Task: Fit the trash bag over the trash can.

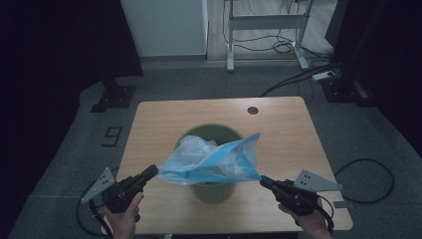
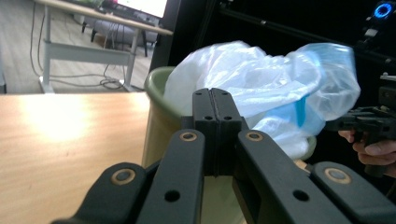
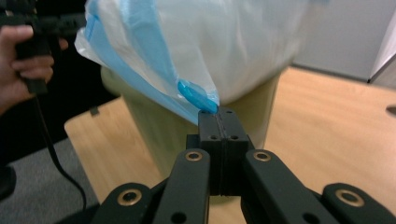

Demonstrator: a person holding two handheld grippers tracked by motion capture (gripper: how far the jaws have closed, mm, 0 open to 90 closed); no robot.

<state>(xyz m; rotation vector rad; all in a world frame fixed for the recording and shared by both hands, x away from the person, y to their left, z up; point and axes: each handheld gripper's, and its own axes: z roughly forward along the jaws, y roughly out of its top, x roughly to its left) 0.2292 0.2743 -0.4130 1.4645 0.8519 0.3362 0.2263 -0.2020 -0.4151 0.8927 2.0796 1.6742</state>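
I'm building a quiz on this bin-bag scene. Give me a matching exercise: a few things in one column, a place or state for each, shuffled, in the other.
Things:
1. plastic bag
2. green bin
3. left gripper
4. round hole

Places or states:
A. far right of the tabletop
B. pulled taut between both grippers
C. standing on the table
D. shut on the bag's left end

Pairs: 1-B, 2-C, 3-D, 4-A

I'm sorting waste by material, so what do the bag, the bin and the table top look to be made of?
Bag: thin plastic film, translucent white and blue, crinkled and glossy, light showing through it.
Bin: probably moulded plastic, olive green, smooth matt wall with a rolled rim; painted metal can't be ruled out.
Table top: light wood-grain surface with a slight sheen, likely laminate rather than solid wood.
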